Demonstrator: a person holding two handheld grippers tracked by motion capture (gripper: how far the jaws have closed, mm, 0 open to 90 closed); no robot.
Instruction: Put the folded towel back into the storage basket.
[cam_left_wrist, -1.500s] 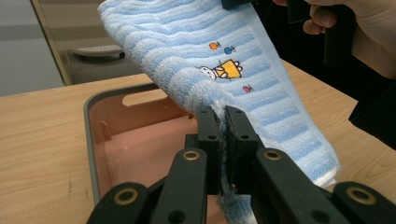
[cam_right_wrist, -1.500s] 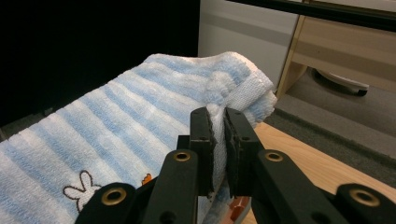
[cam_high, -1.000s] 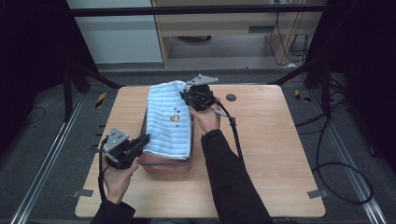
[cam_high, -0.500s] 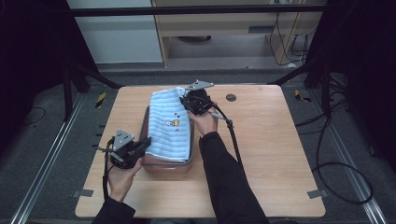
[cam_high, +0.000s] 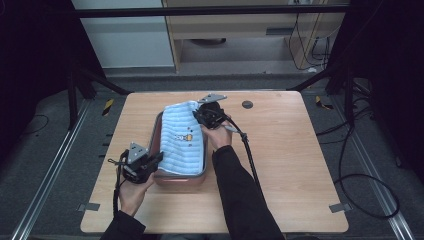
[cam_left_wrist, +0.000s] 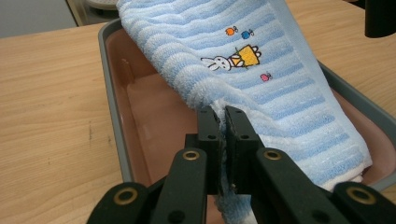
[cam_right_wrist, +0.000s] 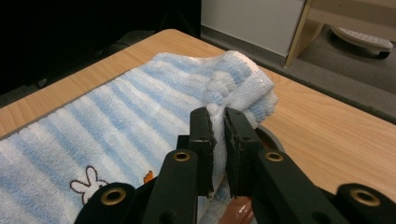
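Towel: the towel (cam_high: 182, 137) lies centre frame in the high view, draped over the tray (cam_high: 156, 135) on the table (cam_high: 290, 160).
Left tool: the left tool (cam_left_wrist: 223, 123) is clamped on the towel's near edge.
Right tool: the right tool (cam_right_wrist: 215, 122) is clamped on the bunched far corner.
Risk: uneven pulling could slip the thin pinched folds free, or drag the tray.
Materials: soft looped terry, blue and white stripes, stitched rabbit; smooth rigid tray, grey rim, pink floor; wooden table.
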